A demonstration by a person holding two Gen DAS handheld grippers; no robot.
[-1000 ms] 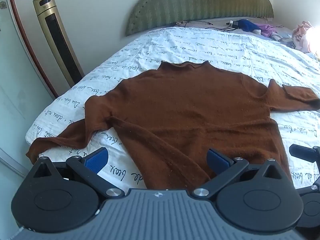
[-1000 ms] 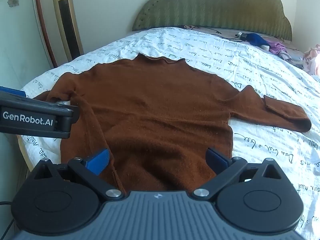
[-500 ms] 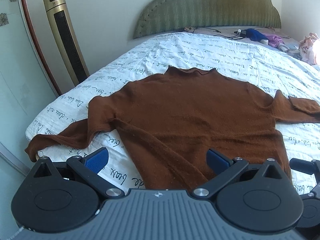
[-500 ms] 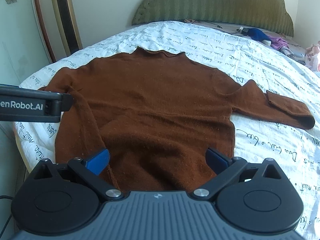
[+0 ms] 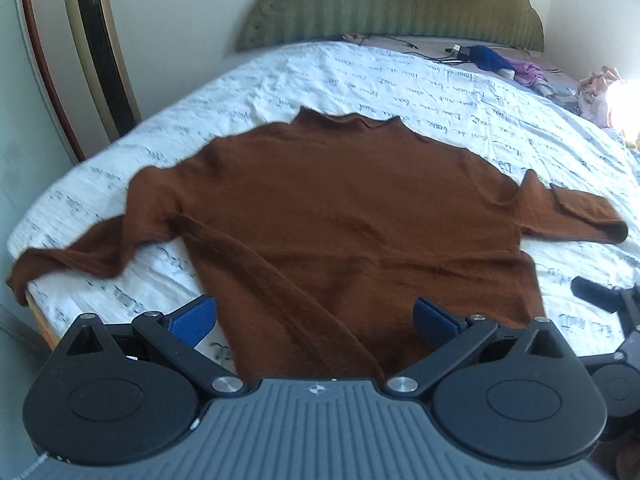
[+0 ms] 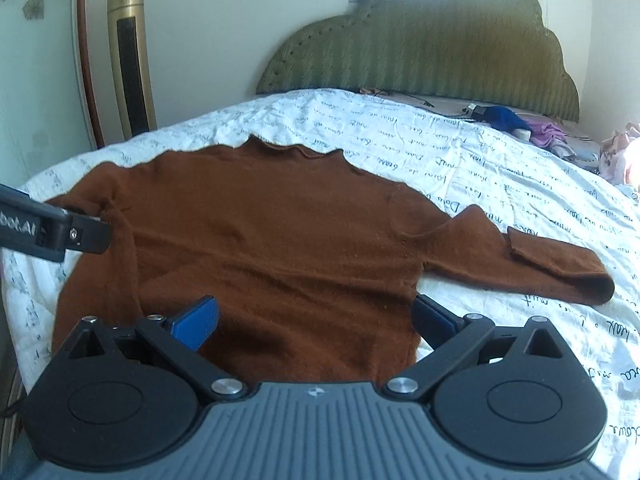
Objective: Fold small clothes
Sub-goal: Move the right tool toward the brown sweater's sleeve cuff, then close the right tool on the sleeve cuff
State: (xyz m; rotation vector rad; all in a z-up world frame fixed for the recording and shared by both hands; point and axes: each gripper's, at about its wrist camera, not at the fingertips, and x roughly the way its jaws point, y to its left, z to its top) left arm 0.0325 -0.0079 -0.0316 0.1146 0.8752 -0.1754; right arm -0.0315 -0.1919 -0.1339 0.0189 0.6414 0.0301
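A brown knit sweater [image 5: 340, 216] [image 6: 272, 248] lies flat on the bed, collar toward the headboard. Its left sleeve [image 5: 80, 258] trails to the bed's left edge; its right sleeve [image 6: 560, 268] reaches out to the right with the cuff folded. My left gripper [image 5: 316, 316] is open above the sweater's hem, left of middle, holding nothing. My right gripper [image 6: 316, 316] is open above the hem's right part, with its right finger by the side seam. The left gripper's body also shows at the left edge of the right wrist view [image 6: 52, 232].
A white bedsheet [image 5: 400, 92] printed with script covers the bed. A green padded headboard [image 6: 420, 48] stands at the far end. A gold tower fan [image 6: 130, 56] stands at the far left. Blue and purple items [image 6: 520, 124] and cables lie near the headboard, pink cloth [image 5: 600, 92] at the right.
Both grippers have pulled back and tilted up slightly, so more headboard and wall show. The sweater has not moved. Both grippers stay open.
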